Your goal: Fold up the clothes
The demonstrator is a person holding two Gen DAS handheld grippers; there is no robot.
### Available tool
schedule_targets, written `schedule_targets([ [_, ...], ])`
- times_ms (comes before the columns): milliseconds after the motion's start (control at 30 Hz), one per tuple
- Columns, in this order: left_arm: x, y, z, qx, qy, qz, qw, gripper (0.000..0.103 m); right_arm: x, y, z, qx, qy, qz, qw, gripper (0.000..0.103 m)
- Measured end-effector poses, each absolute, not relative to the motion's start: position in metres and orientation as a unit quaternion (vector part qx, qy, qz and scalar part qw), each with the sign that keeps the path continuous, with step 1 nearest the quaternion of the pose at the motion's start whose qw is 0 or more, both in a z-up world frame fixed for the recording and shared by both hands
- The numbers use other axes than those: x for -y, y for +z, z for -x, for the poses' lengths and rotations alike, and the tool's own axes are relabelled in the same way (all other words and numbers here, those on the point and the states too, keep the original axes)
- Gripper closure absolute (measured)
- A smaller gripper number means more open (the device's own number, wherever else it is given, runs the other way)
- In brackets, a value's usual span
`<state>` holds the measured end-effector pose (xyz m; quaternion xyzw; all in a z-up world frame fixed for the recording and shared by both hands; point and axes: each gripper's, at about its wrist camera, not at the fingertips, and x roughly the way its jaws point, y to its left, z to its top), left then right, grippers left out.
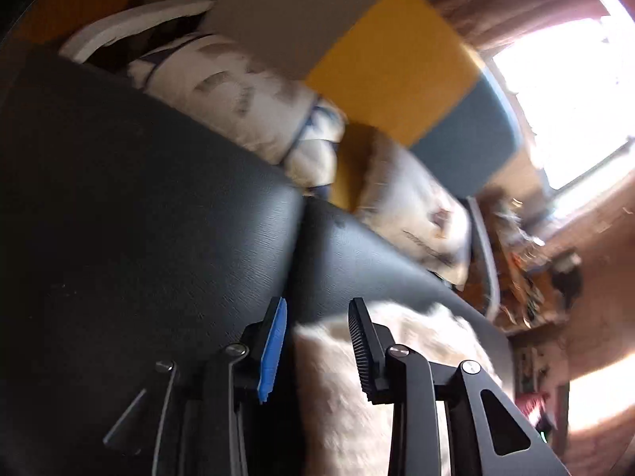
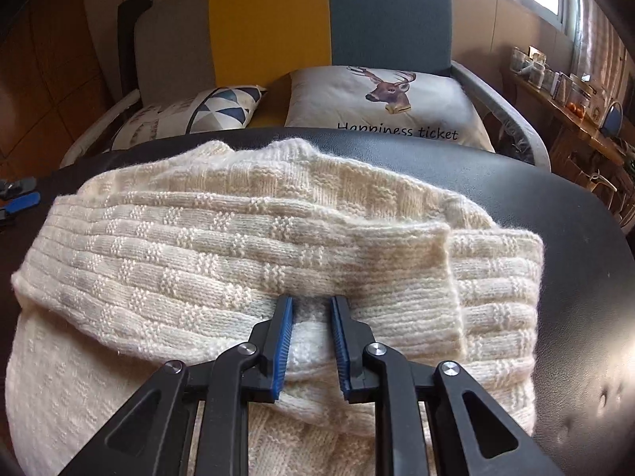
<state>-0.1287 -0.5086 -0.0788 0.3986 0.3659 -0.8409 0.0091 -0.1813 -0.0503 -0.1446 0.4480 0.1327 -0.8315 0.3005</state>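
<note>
A cream knitted sweater lies in folds on the black leather-like table, one sleeve laid across its body. My right gripper is at the sweater's near edge, its blue pads pinching a raised fold of knit. In the blurred left wrist view, my left gripper hangs over the black table with its jaws apart and nothing pinched between them. An edge of the sweater lies below and behind its right finger. The left gripper's blue fingertips show at the far left of the right wrist view.
Behind the table stands a sofa with grey, yellow and teal back panels. On it lie a deer cushion and a triangle-patterned cushion. A wooden shelf with jars runs along the right wall under bright windows.
</note>
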Motion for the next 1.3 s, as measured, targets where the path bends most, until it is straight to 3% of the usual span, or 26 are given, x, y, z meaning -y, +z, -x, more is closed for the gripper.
schedule_targets([
  [167, 0.453, -0.075, 0.124, -0.282, -0.840, -0.452, -0.108, 0.071, 0.048, -0.145, 0.186, -0.134, -0.828, -0.455, 0.299, 0.085],
  [300, 0.421, -0.106, 0.138, -0.198, -0.837, -0.507, -0.054, 0.074, 0.049, -0.147, 0.181, -0.144, -0.833, -0.447, 0.293, 0.085],
  [400, 0.423, -0.101, 0.136, -0.225, -0.846, -0.483, -0.024, 0.074, 0.046, -0.143, 0.182, -0.137, -0.827, -0.453, 0.303, 0.085],
  [600, 0.412, -0.070, 0.120, -0.200, -0.879, -0.433, -0.023, 0.072, 0.039, -0.123, 0.195, -0.114, -0.826, -0.449, 0.322, 0.085],
  [767, 0.409, -0.080, 0.137, -0.187, -0.872, -0.453, -0.002, 0.070, 0.035, -0.138, 0.227, -0.112, -0.818, -0.489, 0.280, 0.083],
  [833, 0.411, -0.101, 0.149, -0.195, -0.847, -0.494, 0.021, 0.070, 0.025, -0.133, 0.224, -0.090, -0.818, -0.485, 0.294, 0.083],
  [933, 0.417, -0.098, 0.145, -0.223, -0.850, -0.477, 0.029, 0.070, 0.004, -0.118, 0.213, -0.057, -0.818, -0.475, 0.319, 0.083],
  [1067, 0.420, -0.082, 0.105, -0.258, -0.853, -0.453, 0.016, 0.068, -0.066, -0.101, 0.175, 0.019, -0.786, -0.486, 0.382, 0.076],
  [1100, 0.420, -0.079, 0.088, -0.262, -0.855, -0.449, 0.006, 0.063, -0.086, -0.099, 0.164, 0.034, -0.778, -0.491, 0.391, 0.076],
  [1300, 0.415, -0.080, -0.023, -0.302, -0.842, -0.444, -0.045, 0.057, -0.204, -0.120, 0.102, 0.089, -0.731, -0.558, 0.381, 0.073],
])
